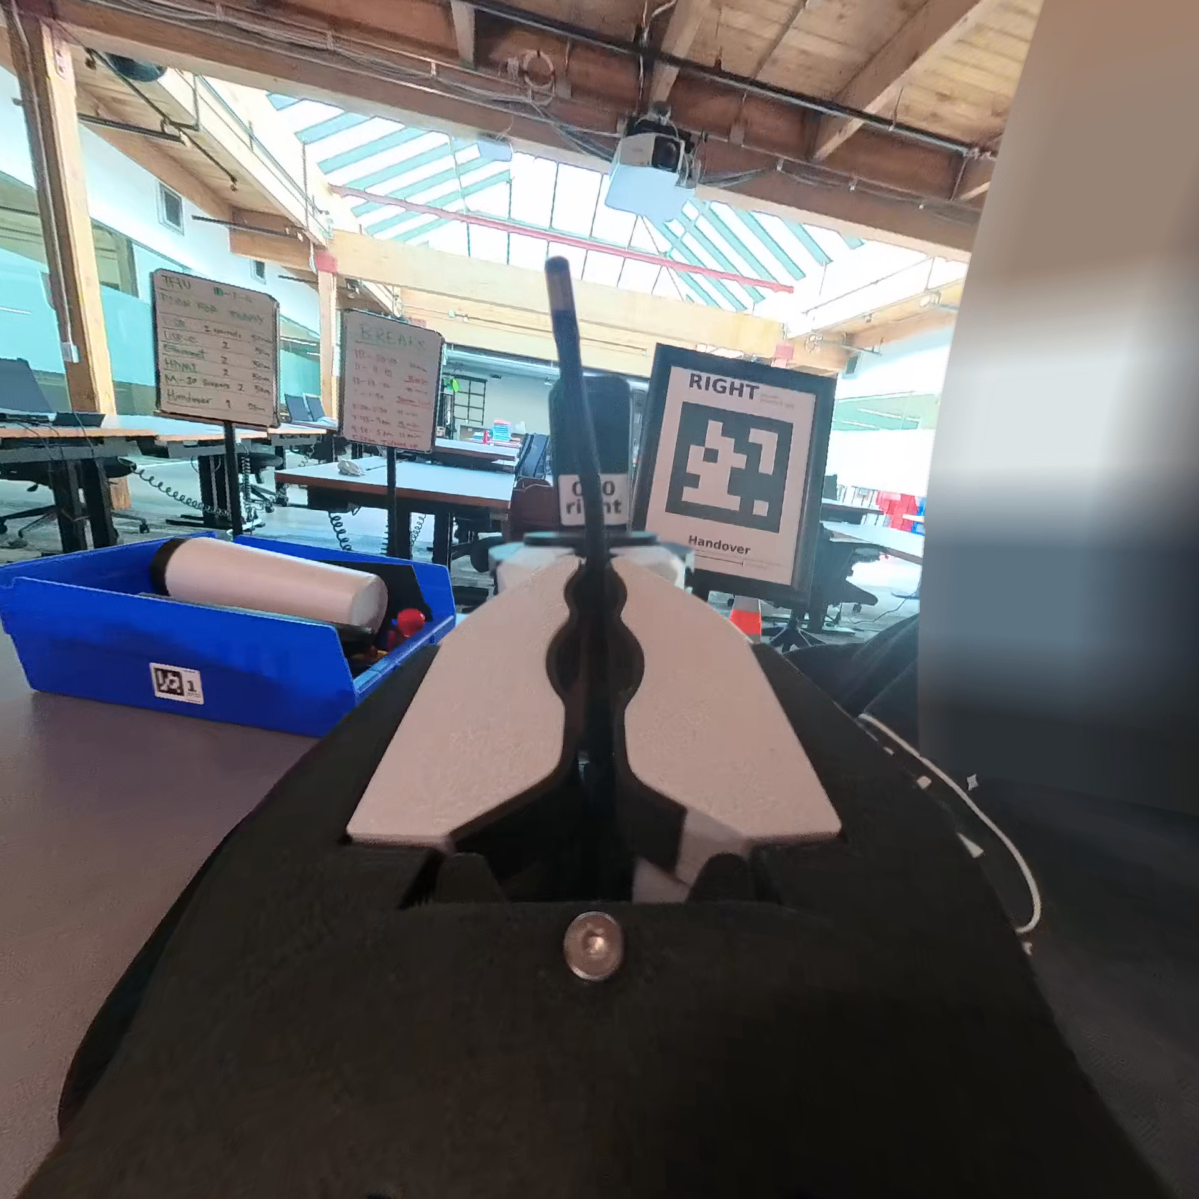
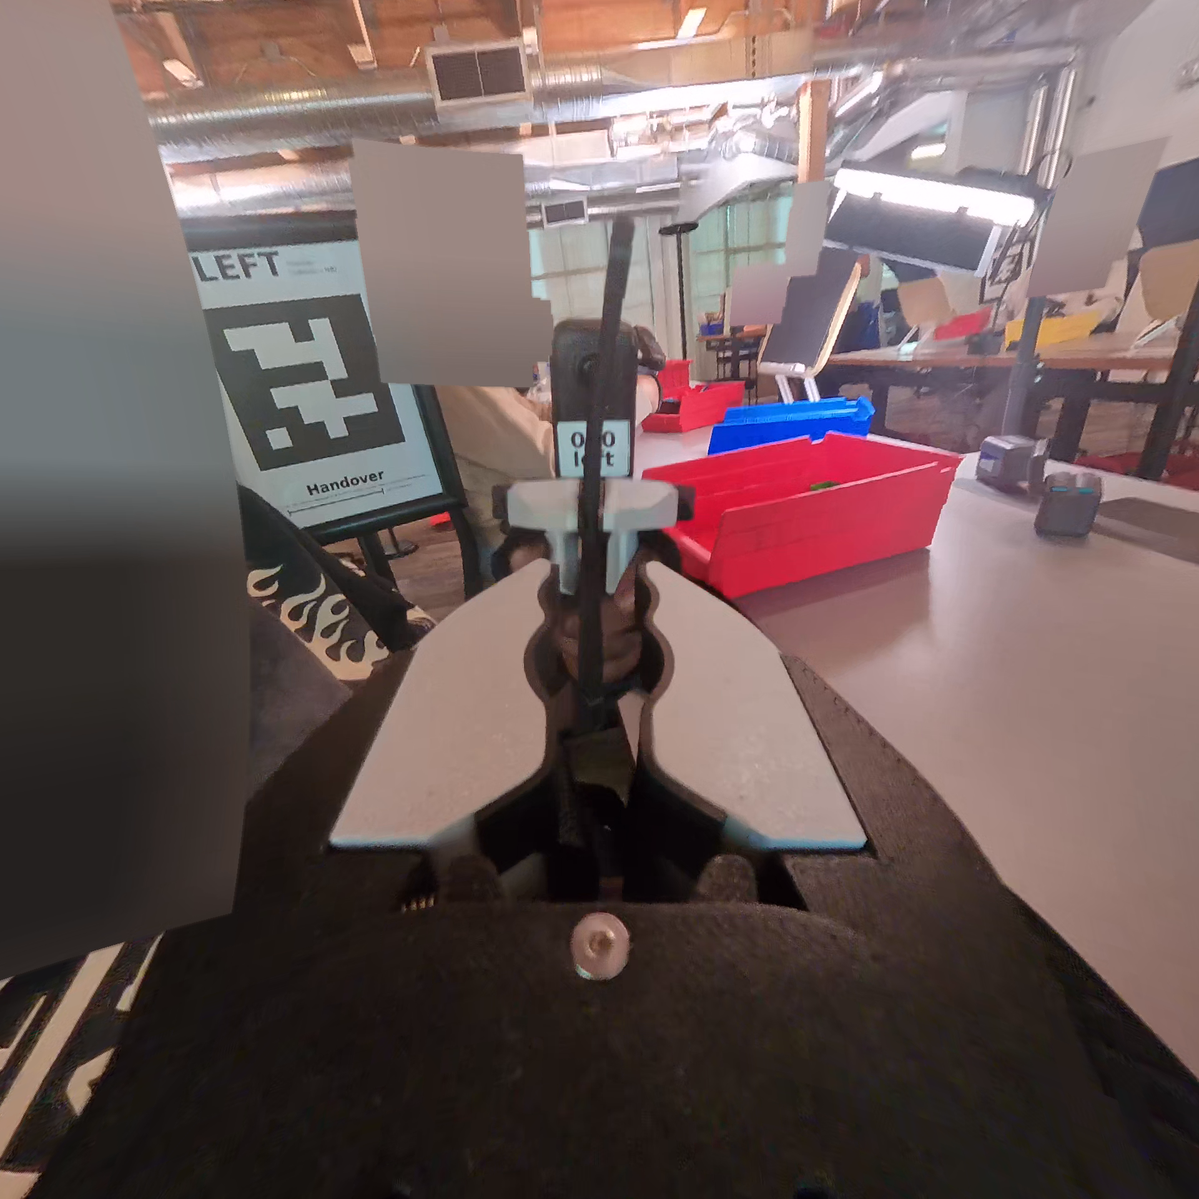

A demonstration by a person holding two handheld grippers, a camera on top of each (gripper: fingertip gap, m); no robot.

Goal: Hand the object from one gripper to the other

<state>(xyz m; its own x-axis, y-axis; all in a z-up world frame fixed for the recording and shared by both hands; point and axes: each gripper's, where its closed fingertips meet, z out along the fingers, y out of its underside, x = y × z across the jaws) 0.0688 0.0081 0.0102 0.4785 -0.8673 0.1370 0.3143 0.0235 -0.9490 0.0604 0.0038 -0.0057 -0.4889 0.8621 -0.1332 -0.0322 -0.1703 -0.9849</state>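
Thin black rod (image 1: pixel 574 415) stands upright between both grippers, tip to tip. Left gripper (image 1: pixel 593 571) jaws pinch rod. Right gripper (image 2: pixel 593 577) jaws narrowed around it; contact probably, hard to see. Blue bin (image 1: pixel 194 655) on worktop (image 1: pixel 97 811), red bin (image 2: pixel 811 519) beside.

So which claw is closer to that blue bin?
Left. The blue bin sits right beside the left claw, on its left. The right claw faces it tip to tip, out past the bin's far corner.

Wrist cameras face-to-face, close, sharing thin black rod (image 1: pixel 587 493)
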